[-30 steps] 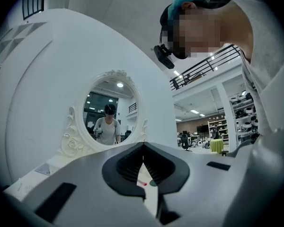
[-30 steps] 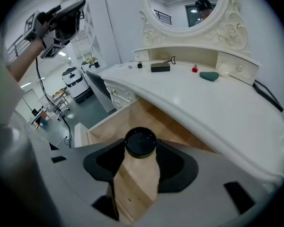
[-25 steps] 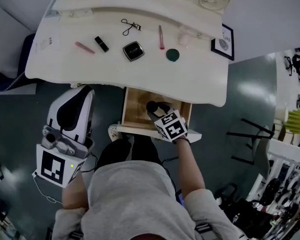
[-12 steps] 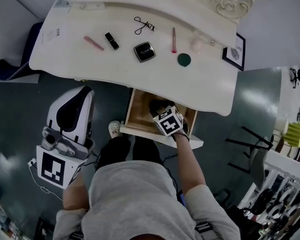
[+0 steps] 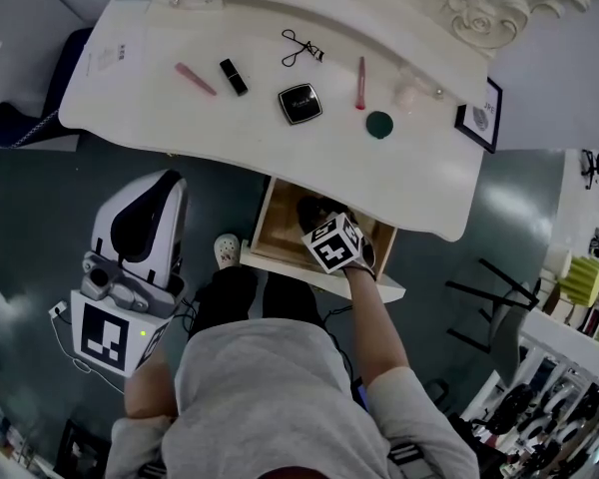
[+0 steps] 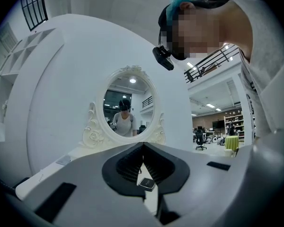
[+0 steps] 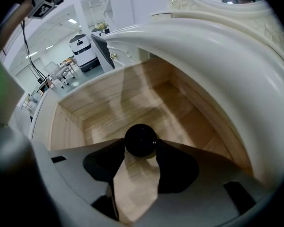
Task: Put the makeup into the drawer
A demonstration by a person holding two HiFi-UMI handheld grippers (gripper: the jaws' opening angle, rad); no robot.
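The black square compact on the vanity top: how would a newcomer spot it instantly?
Find the white vanity table with the open wooden drawer under its front edge. In the row of makeup on top, the flat black square compact lies mid-row, between a small black lipstick tube and a thin pink stick. It alone is square.

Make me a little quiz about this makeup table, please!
1. What is the right hand-held gripper shut on? A) a black round item B) a hairbrush C) a comb
2. True or false: the wooden drawer is pushed closed.
3. Fill in: the eyelash curler lies on the white ____.
Key: 1 A; 2 false, it stands open; 3 table.
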